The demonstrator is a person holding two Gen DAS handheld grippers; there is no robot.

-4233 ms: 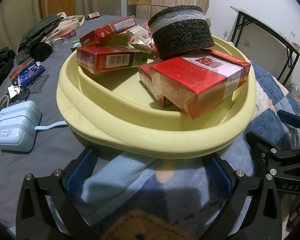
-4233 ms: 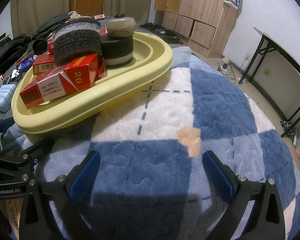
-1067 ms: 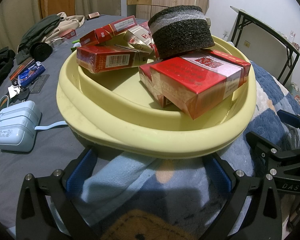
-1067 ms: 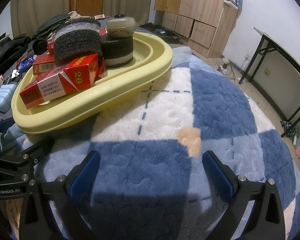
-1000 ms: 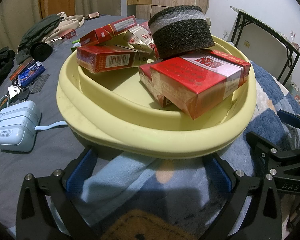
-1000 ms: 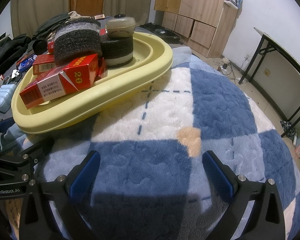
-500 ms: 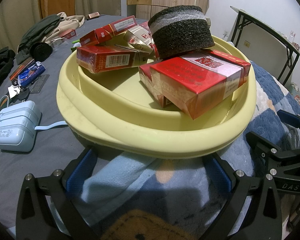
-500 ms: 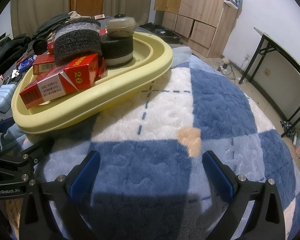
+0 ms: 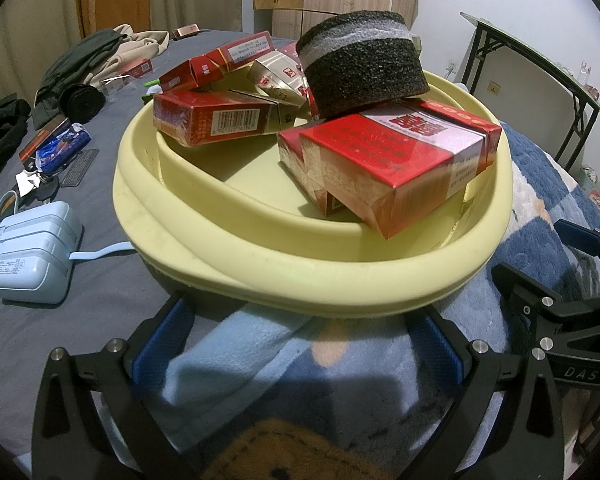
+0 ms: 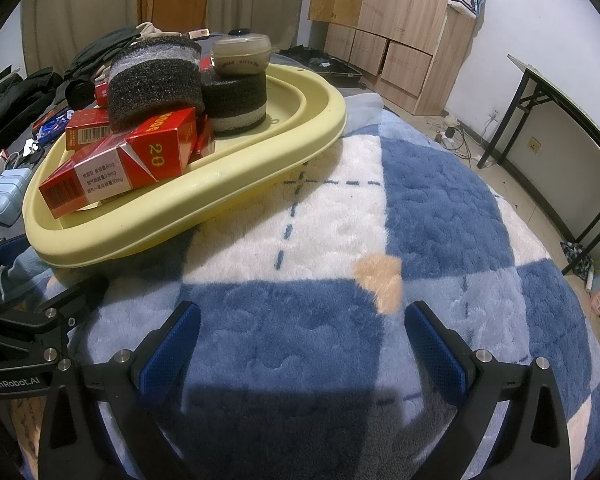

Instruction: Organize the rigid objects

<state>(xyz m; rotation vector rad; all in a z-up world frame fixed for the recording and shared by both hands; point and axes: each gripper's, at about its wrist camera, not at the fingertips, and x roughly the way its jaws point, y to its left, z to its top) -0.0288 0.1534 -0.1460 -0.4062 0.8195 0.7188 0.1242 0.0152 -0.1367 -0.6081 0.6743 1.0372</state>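
A pale yellow basin (image 9: 320, 280) (image 10: 260, 160) rests on a blue checked blanket (image 10: 420, 208). It holds several red cigarette boxes (image 9: 396, 160) (image 10: 120, 172), two dark foam rings (image 9: 364, 64) (image 10: 156, 80) and a small lidded pot (image 10: 242, 56) that sits on the farther ring. My left gripper (image 9: 296, 344) is open and empty, just in front of the basin's near rim. My right gripper (image 10: 300, 336) is open and empty over the blanket, to the right of the basin. Each gripper shows at the edge of the other's view.
A light blue charger block (image 9: 28, 252) with a cable, a blue packet (image 9: 60, 148), keys and dark clothes (image 9: 92, 56) lie on the grey sheet left of the basin. A wooden cabinet (image 10: 400, 20) and a black folding table (image 10: 560, 120) stand beyond the bed.
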